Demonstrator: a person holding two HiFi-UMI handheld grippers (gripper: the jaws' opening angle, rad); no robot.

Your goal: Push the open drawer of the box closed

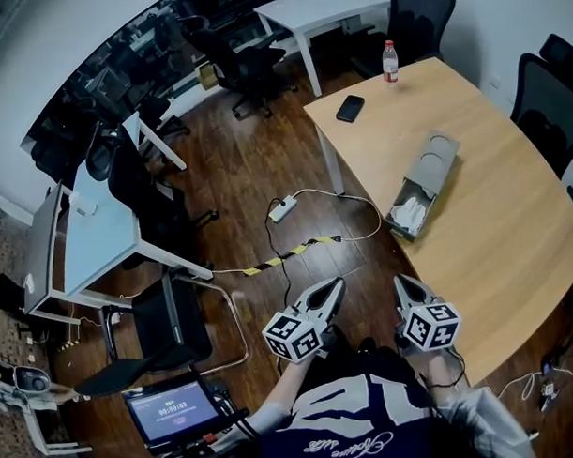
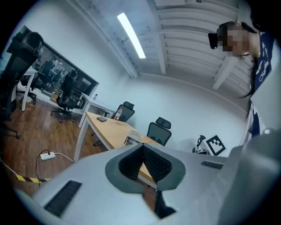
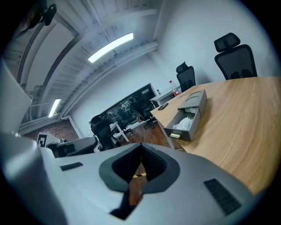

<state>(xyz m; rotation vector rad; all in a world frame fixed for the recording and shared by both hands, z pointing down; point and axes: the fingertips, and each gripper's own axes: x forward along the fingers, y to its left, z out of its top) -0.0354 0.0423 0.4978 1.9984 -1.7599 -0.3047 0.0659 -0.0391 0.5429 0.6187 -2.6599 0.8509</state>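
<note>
Drawer (image 1: 402,227) open, well ahead of right hand-held gripper (image 1: 403,287)

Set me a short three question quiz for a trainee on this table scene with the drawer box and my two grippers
1. True or false: the drawer of the box is already pushed closed.
2. What lies in the drawer? A: white crumpled material. B: a red mug. C: nothing at all.
3. Fill in the word: the jaws of the left gripper and of the right gripper are both ____, with nothing held between them.

Key: 1 false; 2 A; 3 shut.
</note>
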